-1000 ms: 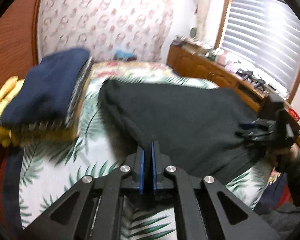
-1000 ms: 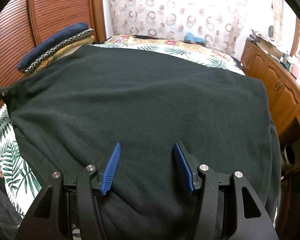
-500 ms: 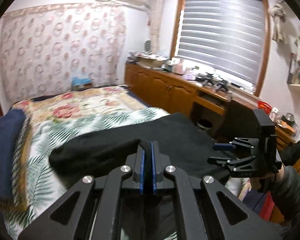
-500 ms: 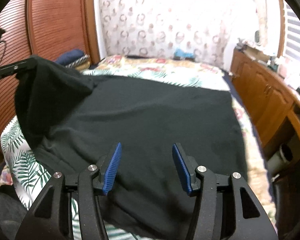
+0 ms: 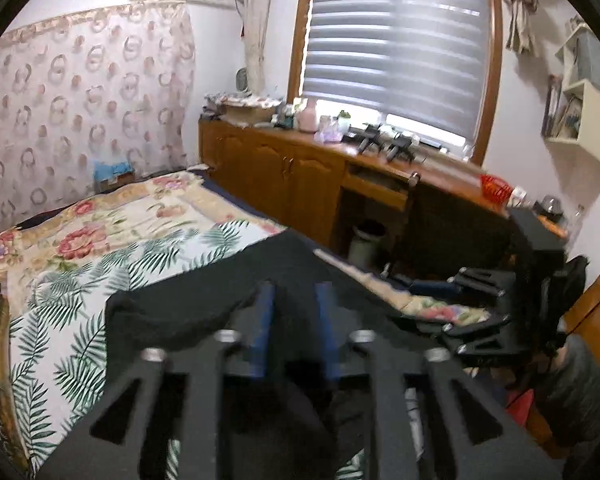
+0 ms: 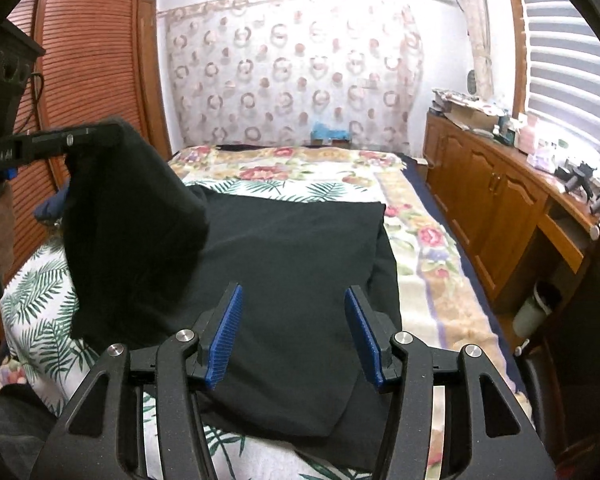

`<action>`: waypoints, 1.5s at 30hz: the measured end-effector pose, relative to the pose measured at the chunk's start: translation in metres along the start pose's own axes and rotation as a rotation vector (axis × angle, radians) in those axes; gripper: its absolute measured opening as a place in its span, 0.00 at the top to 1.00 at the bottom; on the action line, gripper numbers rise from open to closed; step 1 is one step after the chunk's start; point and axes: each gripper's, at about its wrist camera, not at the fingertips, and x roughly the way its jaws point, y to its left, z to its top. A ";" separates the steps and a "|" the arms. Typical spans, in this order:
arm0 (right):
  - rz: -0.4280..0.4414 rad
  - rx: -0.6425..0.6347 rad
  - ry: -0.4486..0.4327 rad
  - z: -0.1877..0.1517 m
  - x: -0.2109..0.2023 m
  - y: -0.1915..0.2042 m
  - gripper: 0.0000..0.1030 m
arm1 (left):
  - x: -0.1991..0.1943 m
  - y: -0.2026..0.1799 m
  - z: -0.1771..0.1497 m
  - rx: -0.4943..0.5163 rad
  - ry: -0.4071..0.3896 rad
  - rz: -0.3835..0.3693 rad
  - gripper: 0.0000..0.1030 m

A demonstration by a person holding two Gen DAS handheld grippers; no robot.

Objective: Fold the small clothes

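The black garment point(image 6: 300, 264) lies on the bed point(image 6: 432, 248), its left corner lifted over. The left claw point(image 5: 294, 308) has just been opening, cloth between its pads. The right claw point(image 6: 296, 320) stands apart above the near edge, empty.

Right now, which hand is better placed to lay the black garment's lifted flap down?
Left. The black garment's flap hangs from the left gripper, whose jaws have just been opening around it; the right gripper hovers open, empty.

Bed with palm-leaf sheet point(image 6: 36, 308) near, floral blanket point(image 6: 300, 164) far. Wooden cabinets point(image 6: 488, 200) along right wall under window blind point(image 5: 396, 44). Louvred wardrobe point(image 6: 88, 68) left.
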 end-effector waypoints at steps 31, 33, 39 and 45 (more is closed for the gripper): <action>0.154 -0.141 0.220 -0.012 0.089 0.059 0.57 | -0.031 0.070 -0.109 -0.174 0.048 0.227 0.47; 0.167 -0.155 0.222 -0.013 0.089 0.062 0.66 | -0.031 0.072 -0.110 -0.182 0.046 0.227 0.47; 0.164 -0.187 0.173 -0.008 0.077 0.065 0.90 | -0.033 0.074 -0.113 -0.189 0.039 0.232 0.47; 0.155 -0.149 0.051 0.008 0.054 0.063 0.93 | -0.033 0.076 -0.113 -0.186 0.035 0.237 0.47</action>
